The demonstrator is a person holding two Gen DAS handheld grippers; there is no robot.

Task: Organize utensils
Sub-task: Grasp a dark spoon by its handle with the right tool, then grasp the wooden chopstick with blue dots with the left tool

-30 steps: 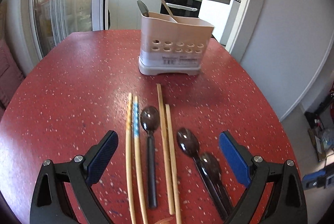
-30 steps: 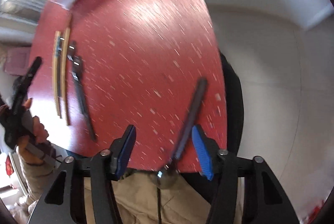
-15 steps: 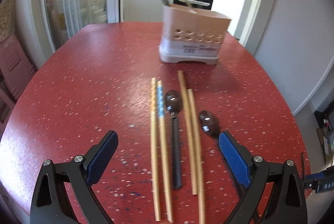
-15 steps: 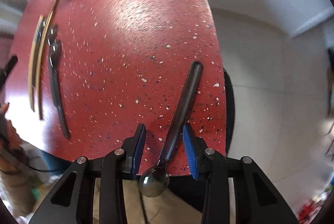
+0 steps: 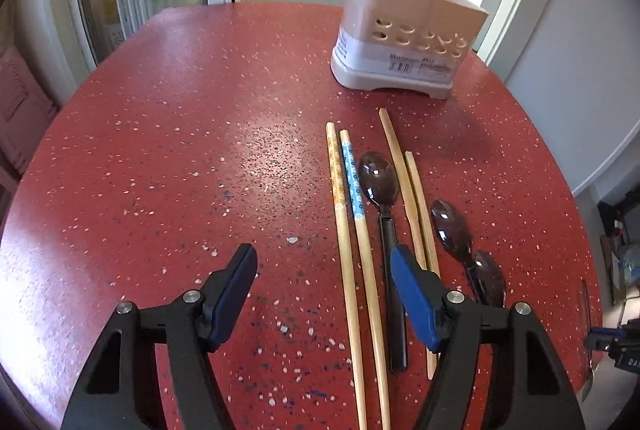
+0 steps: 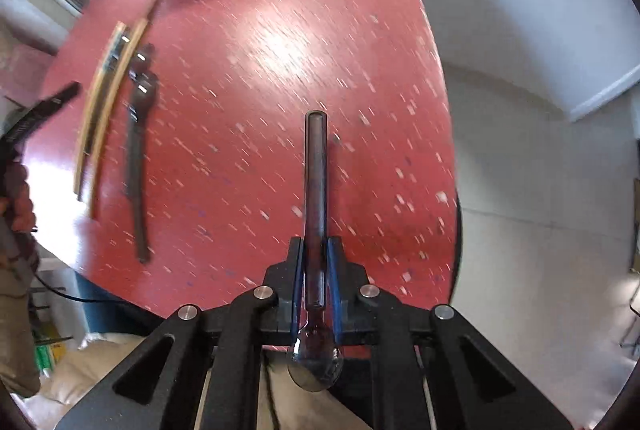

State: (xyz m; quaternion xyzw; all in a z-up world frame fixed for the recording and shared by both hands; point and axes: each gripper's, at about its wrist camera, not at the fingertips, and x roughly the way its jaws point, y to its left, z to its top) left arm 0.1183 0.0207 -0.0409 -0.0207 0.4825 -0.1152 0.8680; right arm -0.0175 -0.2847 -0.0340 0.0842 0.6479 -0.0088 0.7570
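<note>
Kitchen backdrop, with a red speckled bench (image 5: pixel 168 157) carrying the lot.

Item 1: utensil caddy (image 5: pixel 404 41), pale, perforated, standing at about 1 o'clock on the bench in the left wrist view; a spoon and a wooden stick are already poking out of its top.

Item 2: loose utensils lying in a row below the caddy: patterned chopsticks (image 5: pixel 348 213), a dark spoon (image 5: pixel 380 181), plain chopsticks (image 5: pixel 412 197), and two more dark spoons (image 5: pixel 464 242) at 4 o'clock.

Item 3: left tool (image 5: pixel 324 294), its jaws having just been narrowing yet standing wide, nothing pressed; the patterned chopsticks are lying between them.

Item 4: right tool (image 6: pixel 316 290), its jaws having just been closing, now clamping a dark-handled spoon (image 6: pixel 315 189) low on the handle near the bowl, handle pointing to 12 o'clock over the bench.

Handling note, as judgement: with the grip sitting so close to the bowl, the long handle is likely to swing; carrying it slowly and turning the handle upright before lowering it into a caddy compartment should be serving best. For the left tool, centring on both chopsticks before closing should be keeping the pair together.
</note>
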